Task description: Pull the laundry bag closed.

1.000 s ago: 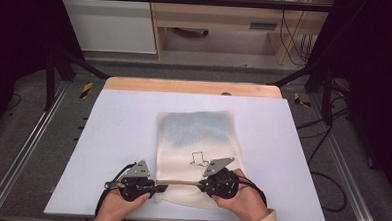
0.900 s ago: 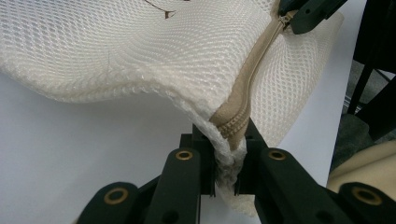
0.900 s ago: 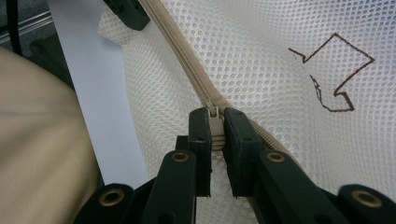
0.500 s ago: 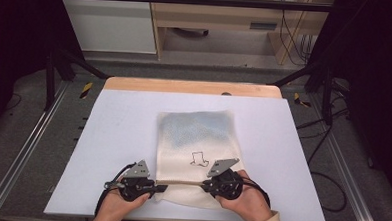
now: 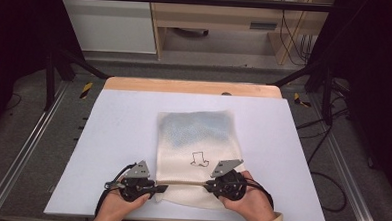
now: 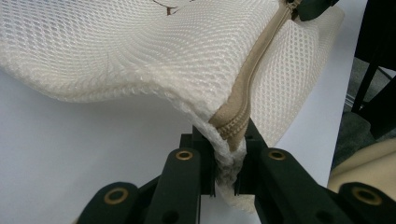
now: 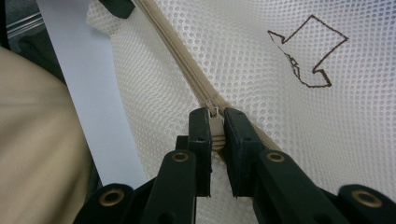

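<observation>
Pale, smooth bench (image 5: pixel 118 137) carries a cream honeycomb-mesh bag (image 5: pixel 197 155) near its front edge, with a tan zipper (image 5: pixel 181 182) across its near end. At the zipper's left end, the left gripper (image 6: pixel 227 163) fingers pinch bunched mesh. The right gripper (image 7: pixel 215 135) fingers pinch the zipper pull (image 7: pixel 215 128), beside a brown stitched outline (image 7: pixel 310 53).
</observation>
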A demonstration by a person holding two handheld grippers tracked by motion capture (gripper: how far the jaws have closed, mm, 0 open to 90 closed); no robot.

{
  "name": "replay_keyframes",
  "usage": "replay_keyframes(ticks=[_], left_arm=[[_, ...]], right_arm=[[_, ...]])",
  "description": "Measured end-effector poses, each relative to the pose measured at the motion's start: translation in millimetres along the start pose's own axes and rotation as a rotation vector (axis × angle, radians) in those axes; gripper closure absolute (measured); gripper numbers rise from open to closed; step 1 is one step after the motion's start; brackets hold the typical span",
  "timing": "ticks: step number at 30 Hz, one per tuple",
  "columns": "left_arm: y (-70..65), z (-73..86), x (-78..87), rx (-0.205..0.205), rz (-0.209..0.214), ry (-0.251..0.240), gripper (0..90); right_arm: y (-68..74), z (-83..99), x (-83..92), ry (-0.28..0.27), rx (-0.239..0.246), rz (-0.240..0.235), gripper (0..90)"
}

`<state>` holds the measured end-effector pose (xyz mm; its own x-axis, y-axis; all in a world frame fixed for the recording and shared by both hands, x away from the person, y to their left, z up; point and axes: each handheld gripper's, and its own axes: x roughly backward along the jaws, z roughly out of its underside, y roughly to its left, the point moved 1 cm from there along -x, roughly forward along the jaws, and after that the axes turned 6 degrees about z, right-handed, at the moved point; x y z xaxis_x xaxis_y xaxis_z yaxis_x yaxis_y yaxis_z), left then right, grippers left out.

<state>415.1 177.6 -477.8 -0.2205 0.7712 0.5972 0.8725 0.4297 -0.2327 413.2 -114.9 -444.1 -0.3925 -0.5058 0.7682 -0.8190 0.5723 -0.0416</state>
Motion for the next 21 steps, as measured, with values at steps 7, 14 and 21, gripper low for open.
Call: replay_keyframes(ticks=[7,14,21], left_arm=[[-0.1,-0.2,0.6,-0.001,0.001,0.001,82.1],[-0.2,-0.2,0.4,-0.002,0.0,0.002,82.1],[-0.1,0.0,0.5,-0.001,0.0,0.001,82.0]], right_arm=[[-0.2,2.8,1.6,-0.004,-0.011,0.002,82.0],[-1.8,4.0,1.8,-0.007,-0.015,-0.002,82.0],[-1.5,4.8,3.1,0.001,-0.013,0.004,82.0]])
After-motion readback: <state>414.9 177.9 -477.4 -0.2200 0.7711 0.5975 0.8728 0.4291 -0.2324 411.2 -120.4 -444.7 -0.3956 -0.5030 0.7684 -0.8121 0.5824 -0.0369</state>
